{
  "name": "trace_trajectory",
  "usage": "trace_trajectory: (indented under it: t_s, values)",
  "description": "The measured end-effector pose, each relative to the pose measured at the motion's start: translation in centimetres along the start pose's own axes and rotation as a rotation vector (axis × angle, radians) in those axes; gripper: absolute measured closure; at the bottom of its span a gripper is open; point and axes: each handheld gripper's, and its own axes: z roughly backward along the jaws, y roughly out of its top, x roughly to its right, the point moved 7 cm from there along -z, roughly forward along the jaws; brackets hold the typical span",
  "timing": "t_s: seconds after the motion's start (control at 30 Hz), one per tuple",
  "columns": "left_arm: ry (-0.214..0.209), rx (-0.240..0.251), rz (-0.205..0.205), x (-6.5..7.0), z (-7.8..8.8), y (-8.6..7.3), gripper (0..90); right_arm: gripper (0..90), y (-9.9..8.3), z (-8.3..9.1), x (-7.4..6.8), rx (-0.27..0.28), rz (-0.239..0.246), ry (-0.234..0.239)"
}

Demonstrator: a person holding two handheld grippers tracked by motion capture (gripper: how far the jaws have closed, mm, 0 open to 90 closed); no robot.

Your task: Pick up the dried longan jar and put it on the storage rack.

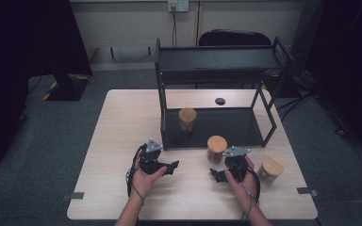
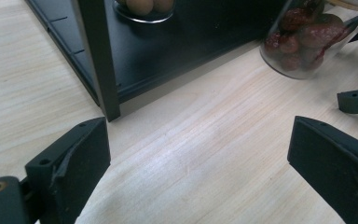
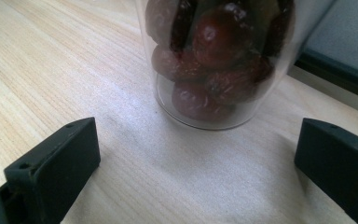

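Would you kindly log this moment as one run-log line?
left gripper: open, empty | right gripper: open, facing jar of red fruit | jar: standing on table, ungripped

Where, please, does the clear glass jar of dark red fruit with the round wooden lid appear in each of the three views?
High view: the clear glass jar of dark red fruit stands at centre, before the black metal shelf.
Left gripper view: the jar sits top right, tilted in frame.
Right gripper view: the jar is at top centre, ahead of the tongs.
Shared landmark: the shelf's dark base edge.

Upright date jar [image 3: 219, 60], wooden-lidded
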Motion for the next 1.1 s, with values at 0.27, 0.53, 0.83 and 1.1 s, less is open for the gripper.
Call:
trace_trajectory:
  t_s: [0.27,0.53,0.83,1.1]
  values:
    - [0.005,0.004,0.006,-0.4,0.6,-0.4,5.6,0.0,0.0,0.0,0.0,0.0,0.0,0.0]
    - [0.014,0.001,0.008,-1.0,1.1,-0.9,5.6,0.0,0.0,0.0,0.0,0.0,0.0,0.0]
    - [0.015,0.003,0.018,-1.1,1.3,-1.4,5.6,0.0,0.0,0.0,0.0,0.0,0.0,0.0]
    - [0.027,0.005,0.025,-1.5,1.8,-1.8,5.5,0.0,0.0,0.0,0.0,0.0,0.0,0.0]
